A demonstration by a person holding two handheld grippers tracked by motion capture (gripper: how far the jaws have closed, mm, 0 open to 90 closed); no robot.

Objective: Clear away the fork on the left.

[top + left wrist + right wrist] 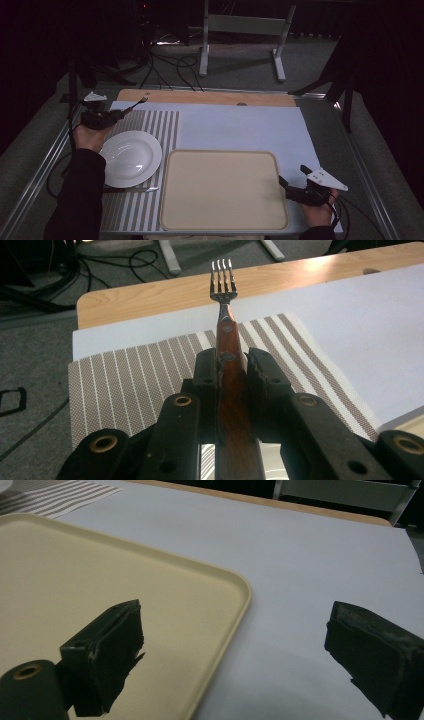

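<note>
So the fork [223, 285] is the thing in play here: wooden handle, metal tines, pinched between the jaws of the left gripper [232, 372] and held up over the far left of the striped placemat [150, 130], tines pointing away toward the wooden table edge [210, 96]. The grip sits partway along the handle, so a good length sticks out front. My worry is that smooth handle pivoting or sliding in the jaws if the hand tilts or moves fast, and then the fork drops.

The white plate [131, 158] is just beside that hand, on the placemat, so a low swing could clip its rim. There's also what looks like a knife [132, 189] lying just in front of the plate.

The right gripper [292, 187] has its jaws spread wide with nothing in them, straddling the right edge of the beige tray [222, 190]. Dropping it carelessly could nudge the tray.
</note>
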